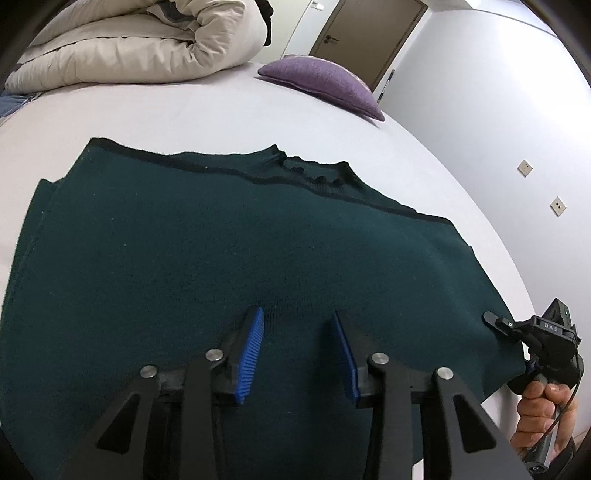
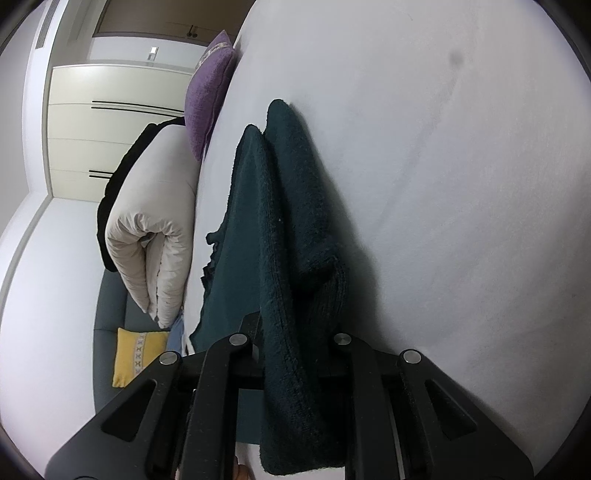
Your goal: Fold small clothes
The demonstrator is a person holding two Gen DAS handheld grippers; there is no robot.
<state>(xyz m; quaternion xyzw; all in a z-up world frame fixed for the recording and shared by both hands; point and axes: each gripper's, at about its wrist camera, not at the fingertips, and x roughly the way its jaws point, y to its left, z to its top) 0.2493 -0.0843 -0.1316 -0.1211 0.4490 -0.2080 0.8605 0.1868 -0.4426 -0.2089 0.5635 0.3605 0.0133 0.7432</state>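
Two grippers are in your hands above one dark green knitted sweater (image 1: 229, 251), which lies spread on the white bed sheet (image 1: 147, 114). Its black-edged hem or neckline side points toward the far side of the bed, and near the middle of that edge the knit is a little wrinkled.

Your left gripper (image 1: 298, 332) hovers over the near part of the sweater. Its two blue ribbed pads (image 1: 251, 354) stand clearly apart, and nothing is between them; only the green fabric shows below the gap.

Your right gripper (image 2: 295, 332) has a fold of the same sweater (image 2: 288, 221) running between its fingers. The thick knit fills the gap and hangs over toward the camera, so the fingers seem closed on it, at the right edge of the garment. In the left wrist view you see this gripper (image 1: 498, 321) at the sweater's right border, with your right hand (image 1: 543, 413) around its handle.

Farther on the bed you have a rolled beige duvet (image 1: 140, 40) and a purple cushion (image 1: 325, 81), both well apart from the sweater. Behind them is a brown door (image 1: 365, 33). In the right wrist view a yellow cushion (image 2: 136, 354) lies on a grey sofa (image 2: 110, 306) beside the bed.
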